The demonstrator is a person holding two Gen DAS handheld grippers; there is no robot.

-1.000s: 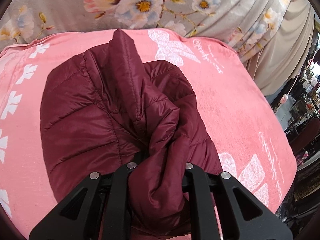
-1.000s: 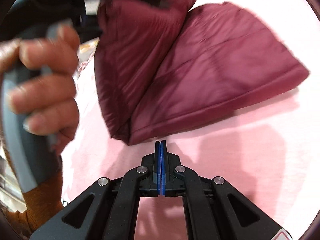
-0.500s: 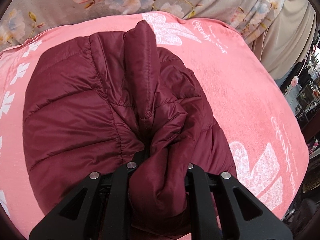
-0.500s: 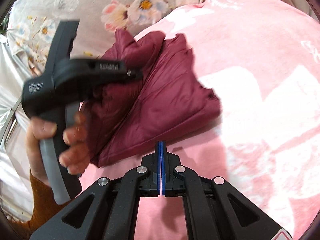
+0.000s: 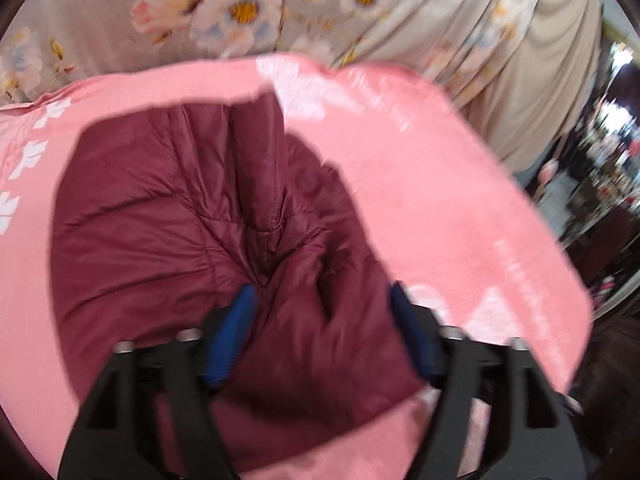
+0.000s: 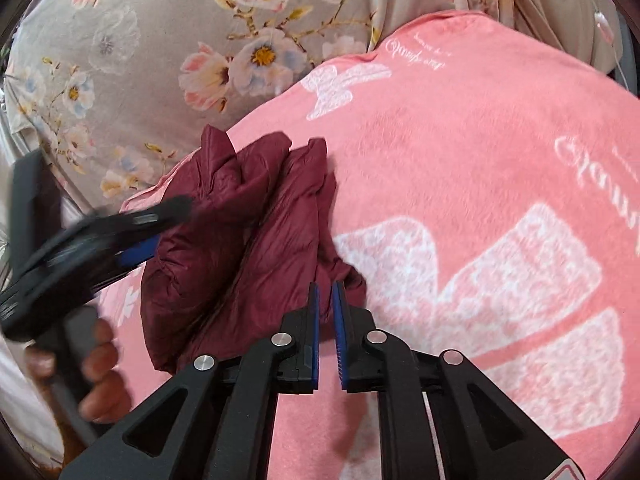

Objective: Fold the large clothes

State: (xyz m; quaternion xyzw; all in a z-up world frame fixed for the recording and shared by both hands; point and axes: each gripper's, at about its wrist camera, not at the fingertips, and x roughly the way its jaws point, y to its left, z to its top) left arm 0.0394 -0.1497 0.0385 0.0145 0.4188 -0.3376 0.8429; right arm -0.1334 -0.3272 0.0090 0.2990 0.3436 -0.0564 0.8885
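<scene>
the jacket (image 5: 192,248), maroon and quilted, lies bundled on the pink blanket (image 5: 440,208), toward the edge that meets the floral cloth (image 5: 120,20); what carries the blanket is not shown. risk: the puffy fill may spring back, so the top fold could lift and slide off the stack once nothing presses it; the upright ridge along the middle suggests a loose fold. a gripper pulling away could also snag slick fabric and drag the bundle askew. left gripper (image 5: 324,320): tilted down over the jacket's near end, jaws opening wide, fabric bulging between the blue pads (image 5: 236,332) but apparently no longer pinched. right gripper (image 6: 325,328): angled down at the bundle's near corner, jaws opening by a narrow gap, nothing between them. the left hand (image 6: 96,376) holds its handle at the blanket's side.
</scene>
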